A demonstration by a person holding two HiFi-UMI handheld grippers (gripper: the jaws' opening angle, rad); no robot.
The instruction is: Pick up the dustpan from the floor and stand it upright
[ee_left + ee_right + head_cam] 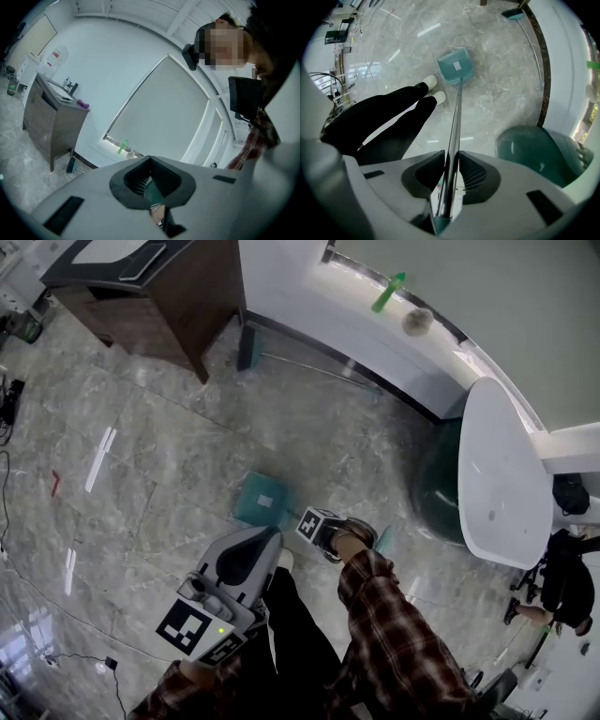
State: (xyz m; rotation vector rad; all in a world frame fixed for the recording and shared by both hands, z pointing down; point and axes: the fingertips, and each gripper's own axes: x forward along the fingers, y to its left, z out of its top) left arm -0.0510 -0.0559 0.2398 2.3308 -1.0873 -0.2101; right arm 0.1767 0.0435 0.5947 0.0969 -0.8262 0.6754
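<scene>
The teal dustpan (262, 501) has its pan (455, 65) low over the marble floor, just ahead of my white shoes. Its long metal handle (454, 122) rises from the pan straight into my right gripper (451, 157), which is shut on the pole and points steeply down. In the head view the right gripper (323, 532) sits just right of the pan. My left gripper (246, 559) is beside it, lower left, pointing level. In its own view the left gripper (150, 161) is shut with a teal strip of the handle (153, 191) between its pads.
A teal-headed broom (246, 348) leans at the wall base. A dark green bin (439, 486) stands right of the dustpan, under a white table (502, 474). A wooden cabinet (159, 296) is at the back left. Cables (7, 409) lie at the left edge.
</scene>
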